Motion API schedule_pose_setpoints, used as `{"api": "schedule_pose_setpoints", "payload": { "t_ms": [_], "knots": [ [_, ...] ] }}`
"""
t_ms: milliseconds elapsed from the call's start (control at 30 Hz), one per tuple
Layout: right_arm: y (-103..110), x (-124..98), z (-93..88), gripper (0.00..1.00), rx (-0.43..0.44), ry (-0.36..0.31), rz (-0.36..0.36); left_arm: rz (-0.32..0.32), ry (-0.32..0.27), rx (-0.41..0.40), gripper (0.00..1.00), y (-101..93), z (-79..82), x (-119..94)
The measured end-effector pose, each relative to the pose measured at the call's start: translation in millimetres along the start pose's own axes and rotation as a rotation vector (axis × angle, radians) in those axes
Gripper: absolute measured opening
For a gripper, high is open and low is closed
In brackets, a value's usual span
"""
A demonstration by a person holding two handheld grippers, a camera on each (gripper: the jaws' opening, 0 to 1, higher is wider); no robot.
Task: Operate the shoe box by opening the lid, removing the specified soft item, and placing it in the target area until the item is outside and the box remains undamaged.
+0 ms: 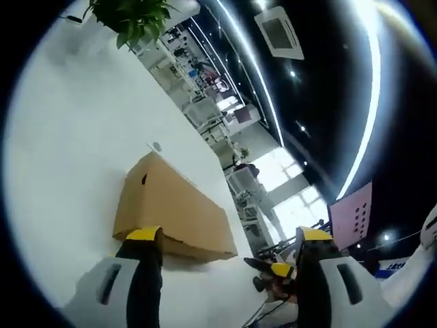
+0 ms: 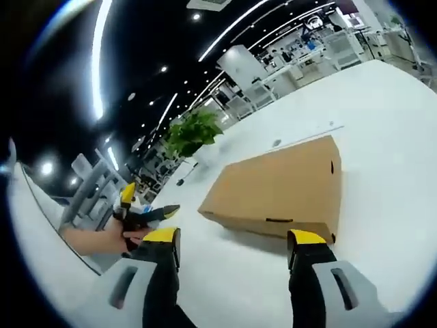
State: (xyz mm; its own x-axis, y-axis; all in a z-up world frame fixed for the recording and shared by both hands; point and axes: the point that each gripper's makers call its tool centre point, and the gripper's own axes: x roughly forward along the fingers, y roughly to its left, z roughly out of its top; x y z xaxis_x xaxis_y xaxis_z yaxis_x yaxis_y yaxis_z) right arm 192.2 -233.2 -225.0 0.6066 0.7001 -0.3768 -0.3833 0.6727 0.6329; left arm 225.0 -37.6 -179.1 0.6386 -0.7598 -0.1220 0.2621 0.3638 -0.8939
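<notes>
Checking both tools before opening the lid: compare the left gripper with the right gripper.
The left gripper has one jaw over the shoe box and one past it; the right gripper has both jaws short of the box. The left shows a hand; the right doesn't. Both are open, yellow-tipped, empty.

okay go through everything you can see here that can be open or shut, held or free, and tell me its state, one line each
Shoe box: lid shut, resting flat on the white table, nothing gripping it.
Left gripper: open, empty, short of the box.
Right gripper: open, empty, jaws near the box's front edge.
Potted plant: upright on the table, behind the box.
</notes>
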Motion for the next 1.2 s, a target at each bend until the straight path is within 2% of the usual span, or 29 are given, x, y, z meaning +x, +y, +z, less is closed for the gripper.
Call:
{"api": "schedule_pose_setpoints", "payload": {
  "t_ms": [67,100,133,200,233,267,300,367,400,433,467,533,600,633,700,800,833,867,900,967,1033,1067,1133,1200],
  "knots": [
    [2,-2,-0.7,0.64,0.020,-0.005,0.012,-0.015,0.027,0.005,0.94,-1.0,-6.7,2],
    [2,-3,-0.1,0.64,0.038,-0.012,0.019,0.008,0.051,0.042,0.97,3.1,-12.4,2],
    [3,-3,0.6,0.64,0.050,-0.019,0.022,0.020,0.087,0.063,0.97,5.6,-19.9,2],
    [3,-5,3.6,0.64,0.075,-0.043,0.025,0.020,0.090,0.042,0.96,6.1,-22.7,2],
    [4,-6,7.8,0.64,0.113,-0.075,0.035,0.053,0.086,0.039,0.97,12.8,-23.1,1],
    [3,-7,8.4,0.64,0.140,-0.087,0.037,0.067,0.062,0.012,0.98,17.1,-20.0,0],
    [3,-8,9.8,0.65,0.144,-0.103,0.037,0.074,0.062,-0.049,0.94,19.0,-21.0,-2],
    [3,-9,9.5,0.67,0.198,-0.124,0.046,-0.011,0.045,-0.184,0.87,9.3,-21.4,-3],
    [12,-8,10.9,0.69,0.276,-0.145,0.107,-0.019,0.052,-0.213,0.86,9.2,-25.3,-4],
    [16,-8,13.3,0.72,0.308,-0.171,0.138,-0.033,0.043,-0.249,0.88,8.3,-27.2,-4],
    [18,-9,17.2,0.74,0.331,-0.221,0.153,-0.024,0.051,-0.260,0.89,11.5,-30.1,-5],
    [15,-9,11.4,0.73,0.350,-0.211,0.135,-0.015,0.025,-0.283,0.83,17.8,-29.5,-7],
    [11,-10,11.8,0.68,0.415,-0.242,0.140,-0.004,0.009,-0.309,0.78,21.7,-29.6,-10],
    [13,-12,12.4,0.67,0.469,-0.260,0.164,-0.006,-0.012,-0.311,0.77,23.5,-27.5,-11],
    [6,-15,12.8,0.65,0.504,-0.302,0.165,-0.002,-0.021,-0.302,0.79,28.5,-27.7,-12],
    [1,-13,3.0,0.63,0.543,-0.288,0.150,0.013,-0.021,-0.314,0.78,30.5,-34.6,-12],
    [2,-12,0.8,0.63,0.581,-0.294,0.161,0.039,-0.062,-0.358,0.77,37.4,-31.3,-12],
    [1,-12,0.5,0.61,0.630,-0.306,0.169,0.036,-0.091,-0.390,0.76,39.6,-28.9,-12],
    [-1,-12,3.1,0.59,0.676,-0.347,0.180,0.034,-0.110,-0.421,0.74,41.5,-27.8,-13],
    [-5,-14,3.8,0.56,0.726,-0.385,0.181,0.024,-0.159,-0.458,0.76,46.6,-24.0,-15],
    [-9,-13,-0.4,0.56,0.727,-0.394,0.159,0.022,-0.174,-0.482,0.77,45.4,-26.8,-15],
    [-11,-12,-1.2,0.56,0.717,-0.400,0.137,0.021,-0.175,-0.501,0.73,44.0,-29.4,-16],
    [-11,-11,-2.8,0.58,0.663,-0.413,0.100,0.054,-0.174,-0.474,0.66,47.1,-32.4,-17],
    [-7,-11,-1.1,0.59,0.713,-0.432,0.120,0.058,-0.164,-0.470,0.64,44.0,-35.4,-16]
  ]
}}
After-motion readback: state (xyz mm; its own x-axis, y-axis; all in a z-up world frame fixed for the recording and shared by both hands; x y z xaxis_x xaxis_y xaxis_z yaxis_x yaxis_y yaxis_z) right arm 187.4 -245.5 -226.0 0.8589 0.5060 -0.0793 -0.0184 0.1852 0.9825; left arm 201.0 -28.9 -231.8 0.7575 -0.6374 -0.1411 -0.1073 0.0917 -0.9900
